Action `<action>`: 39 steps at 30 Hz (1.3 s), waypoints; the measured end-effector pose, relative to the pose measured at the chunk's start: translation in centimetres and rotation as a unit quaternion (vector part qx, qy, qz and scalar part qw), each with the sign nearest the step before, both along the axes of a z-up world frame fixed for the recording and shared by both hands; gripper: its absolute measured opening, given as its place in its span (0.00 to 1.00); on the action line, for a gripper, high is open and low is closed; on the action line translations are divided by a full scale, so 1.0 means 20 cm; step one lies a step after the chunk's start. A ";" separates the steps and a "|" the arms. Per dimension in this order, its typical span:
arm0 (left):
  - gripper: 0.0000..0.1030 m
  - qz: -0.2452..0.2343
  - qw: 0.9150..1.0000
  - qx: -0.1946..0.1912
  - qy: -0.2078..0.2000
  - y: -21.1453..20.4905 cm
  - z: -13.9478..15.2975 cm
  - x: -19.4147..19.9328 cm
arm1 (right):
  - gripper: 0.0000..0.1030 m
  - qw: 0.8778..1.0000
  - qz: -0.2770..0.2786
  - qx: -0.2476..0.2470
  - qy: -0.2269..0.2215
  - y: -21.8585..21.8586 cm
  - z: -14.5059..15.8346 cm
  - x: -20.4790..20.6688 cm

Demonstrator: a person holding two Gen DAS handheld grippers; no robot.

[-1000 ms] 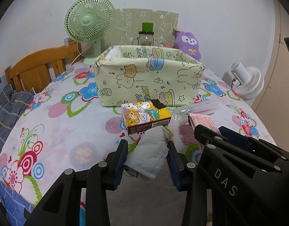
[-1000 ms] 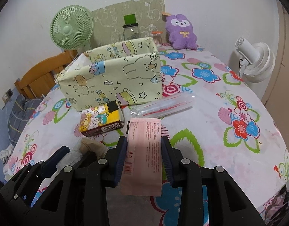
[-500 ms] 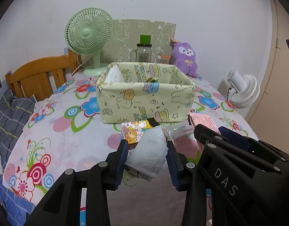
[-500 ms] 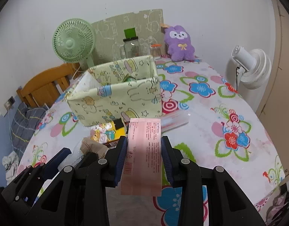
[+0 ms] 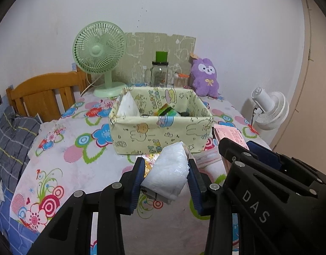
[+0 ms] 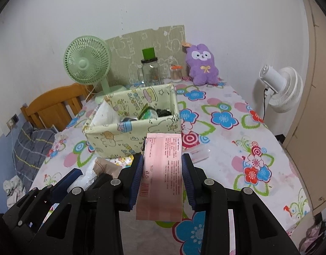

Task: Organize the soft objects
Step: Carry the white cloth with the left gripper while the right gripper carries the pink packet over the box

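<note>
Left wrist view: the left gripper (image 5: 166, 175) clamps a white soft pack (image 5: 168, 173) above the bench (image 5: 56, 148); the fabric box (image 5: 160, 123) lies straight ahead. Right wrist view: the right gripper (image 6: 163, 178) pinches a pink packet (image 6: 162, 174), long axis pointing forward at the box, slightly left.

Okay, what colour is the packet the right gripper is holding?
Pale pink packet with small printed text and a barcode, clearest in the right wrist view.

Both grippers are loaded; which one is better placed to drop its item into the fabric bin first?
Left, narrowly. The left gripper with its white packet points at the fabric bin front; the right gripper with its pink packet aims past the bin's right corner.
</note>
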State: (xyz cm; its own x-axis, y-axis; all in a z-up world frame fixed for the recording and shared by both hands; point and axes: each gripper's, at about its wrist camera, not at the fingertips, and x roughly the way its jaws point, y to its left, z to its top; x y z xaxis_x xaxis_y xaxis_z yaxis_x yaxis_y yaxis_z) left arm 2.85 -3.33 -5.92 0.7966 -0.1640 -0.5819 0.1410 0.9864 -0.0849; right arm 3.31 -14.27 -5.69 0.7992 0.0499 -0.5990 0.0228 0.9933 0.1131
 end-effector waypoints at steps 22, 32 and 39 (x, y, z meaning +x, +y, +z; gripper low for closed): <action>0.39 -0.001 0.999 0.011 -0.033 -0.02 0.22 0.06 | 0.39 0.999 0.013 0.003 -0.040 0.01 0.24 0.04; 0.39 -0.001 0.999 0.013 -0.037 -0.03 0.27 0.16 | 0.39 0.999 0.016 0.006 -0.044 0.01 0.29 0.15; 0.39 -0.002 0.999 0.015 -0.042 -0.03 0.30 0.25 | 0.39 0.999 0.016 0.008 -0.048 0.01 0.31 0.25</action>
State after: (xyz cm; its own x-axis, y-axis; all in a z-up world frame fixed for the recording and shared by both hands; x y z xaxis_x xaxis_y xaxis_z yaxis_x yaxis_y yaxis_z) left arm 7.85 -3.95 0.02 0.8416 -0.1520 -0.5182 0.1513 0.9875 -0.0439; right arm 8.25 -14.15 0.59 0.8509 0.0850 -0.5184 -0.0210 0.9915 0.1281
